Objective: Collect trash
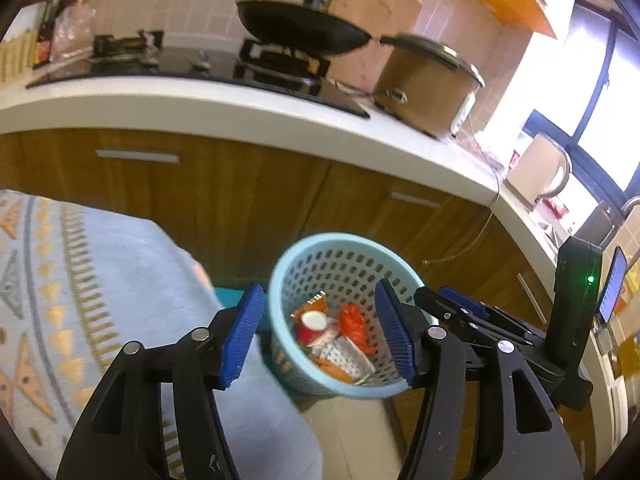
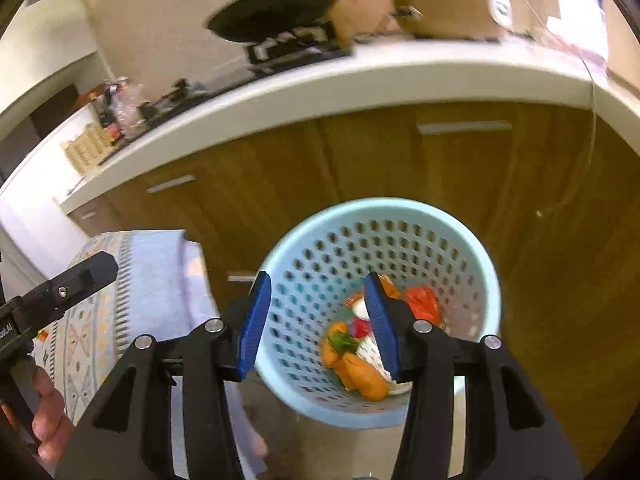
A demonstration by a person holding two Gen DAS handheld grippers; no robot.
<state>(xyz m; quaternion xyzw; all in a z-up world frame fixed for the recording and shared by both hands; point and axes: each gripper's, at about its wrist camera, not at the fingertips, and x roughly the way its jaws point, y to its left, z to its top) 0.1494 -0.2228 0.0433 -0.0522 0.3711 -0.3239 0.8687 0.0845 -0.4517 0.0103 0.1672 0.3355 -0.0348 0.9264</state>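
A light blue perforated basket (image 1: 344, 388) stands on the floor beside a table; it also shows in the right wrist view (image 2: 486, 280). It holds trash: a red and white cup (image 1: 312, 326), a crumpled red wrapper (image 1: 354, 328), orange peels (image 2: 360, 372) and white packaging (image 1: 352, 360). My left gripper (image 1: 318, 336) is open and empty, above the basket. My right gripper (image 2: 316, 324) is open and empty, over the basket's mouth. The right gripper's body shows at the right in the left wrist view (image 1: 516, 332).
A table with a patterned light blue cloth (image 1: 80, 280) stands left of the basket. Behind are brown cabinets (image 1: 240, 200) under a white counter (image 1: 240, 108) with a stove, a black pan (image 1: 300, 26), a cooker (image 1: 428, 80) and a kettle (image 1: 540, 172).
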